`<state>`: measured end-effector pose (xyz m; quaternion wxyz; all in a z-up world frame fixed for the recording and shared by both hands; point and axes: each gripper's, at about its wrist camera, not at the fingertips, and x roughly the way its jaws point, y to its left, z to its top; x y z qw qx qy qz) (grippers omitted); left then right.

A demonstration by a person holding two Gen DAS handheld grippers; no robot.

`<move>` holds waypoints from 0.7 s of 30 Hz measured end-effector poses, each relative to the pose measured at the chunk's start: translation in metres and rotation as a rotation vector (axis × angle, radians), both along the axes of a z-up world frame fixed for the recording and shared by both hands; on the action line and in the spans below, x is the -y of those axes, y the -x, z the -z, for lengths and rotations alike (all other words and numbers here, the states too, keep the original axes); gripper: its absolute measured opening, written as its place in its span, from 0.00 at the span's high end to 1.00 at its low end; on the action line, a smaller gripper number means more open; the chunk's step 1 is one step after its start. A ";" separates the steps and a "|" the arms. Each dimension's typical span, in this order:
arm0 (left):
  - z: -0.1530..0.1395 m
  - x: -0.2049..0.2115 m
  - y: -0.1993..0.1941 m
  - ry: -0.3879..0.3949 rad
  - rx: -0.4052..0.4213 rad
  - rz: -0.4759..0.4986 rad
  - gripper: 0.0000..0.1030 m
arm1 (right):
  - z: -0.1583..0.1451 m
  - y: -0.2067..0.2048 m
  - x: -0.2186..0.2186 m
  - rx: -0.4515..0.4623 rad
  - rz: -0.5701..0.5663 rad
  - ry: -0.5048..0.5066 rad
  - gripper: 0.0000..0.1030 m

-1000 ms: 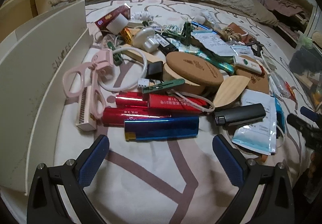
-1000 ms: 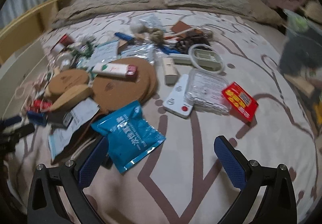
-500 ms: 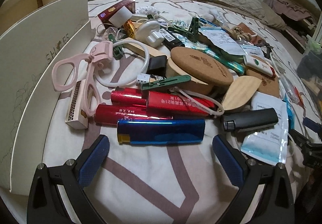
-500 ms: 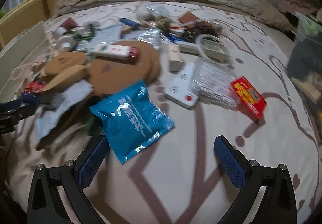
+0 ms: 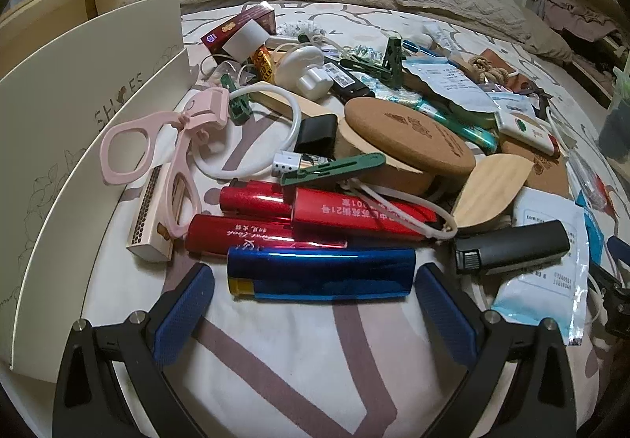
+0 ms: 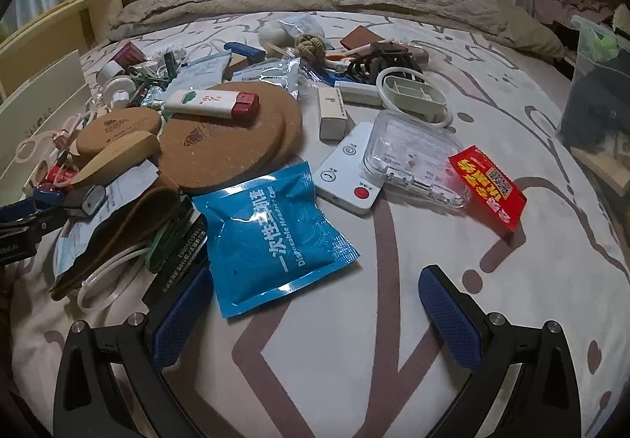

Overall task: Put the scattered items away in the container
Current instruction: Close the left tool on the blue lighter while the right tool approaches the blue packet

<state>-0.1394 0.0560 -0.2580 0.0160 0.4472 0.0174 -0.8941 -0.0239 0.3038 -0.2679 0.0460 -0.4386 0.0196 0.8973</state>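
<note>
Both grippers have closed in on the pile since a second ago: left gripper (image 5: 315, 304) now has its spread blue pads either side of the blue lighter (image 5: 321, 272), not touching it; right gripper (image 6: 317, 312), also spread wide and holding nothing, sits lower with the blue sachet (image 6: 271, 231) just ahead of its left pad. Items themselves have not shifted.

Counts, left wrist view: three red tubes (image 5: 256, 198) lying side by side behind the blue lighter, one black lighter (image 5: 512, 247) to its right, one pink eyelash curler (image 5: 157, 158) over a matchbox (image 5: 151, 213), two green clips (image 5: 334, 166), one white ring of tubing (image 5: 293, 115), one cork disc (image 5: 409, 135), one wooden leaf-shaped piece (image 5: 488, 190). White shoebox (image 5: 59, 131), the container, stands at the left edge of the bed (image 5: 315, 359), beside the pile, cut off by the frame.

Counts, right wrist view: two stacked round cork mats (image 6: 228, 139) with a white-and-red lighter (image 6: 212, 103) on top, one white remote (image 6: 348, 174), one clear plastic case (image 6: 413, 162), one red packet (image 6: 488, 186), one small cream box (image 6: 332, 111).

Far part of the pile is overlapping clutter, too small to count. Brown pouch (image 6: 118, 229) is half covered by papers. Left gripper tip shows at the right wrist view's left edge, mostly cut off.
</note>
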 end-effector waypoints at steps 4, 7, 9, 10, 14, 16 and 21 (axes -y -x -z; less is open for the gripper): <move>0.000 0.003 0.000 -0.022 0.001 0.000 0.02 | 0.000 0.001 -0.001 -0.015 -0.007 0.008 0.00; 0.000 0.004 0.000 -0.028 -0.001 -0.006 0.04 | -0.002 0.003 -0.001 -0.033 -0.030 0.021 0.00; 0.000 0.005 0.000 -0.031 -0.008 -0.014 0.06 | -0.003 0.007 0.000 -0.034 -0.042 0.018 0.00; 0.000 0.006 -0.001 -0.035 -0.009 -0.014 0.07 | -0.003 0.010 0.001 -0.031 -0.045 0.013 0.00; 0.000 0.008 -0.001 -0.049 -0.011 -0.013 0.08 | -0.002 0.019 -0.001 -0.013 -0.033 0.012 0.00; 0.000 0.008 0.000 -0.057 -0.009 -0.009 0.08 | -0.001 0.023 -0.002 -0.007 -0.027 0.020 0.00; 0.001 0.010 -0.001 -0.079 -0.009 0.006 0.09 | 0.002 0.024 0.001 0.000 -0.023 0.008 0.00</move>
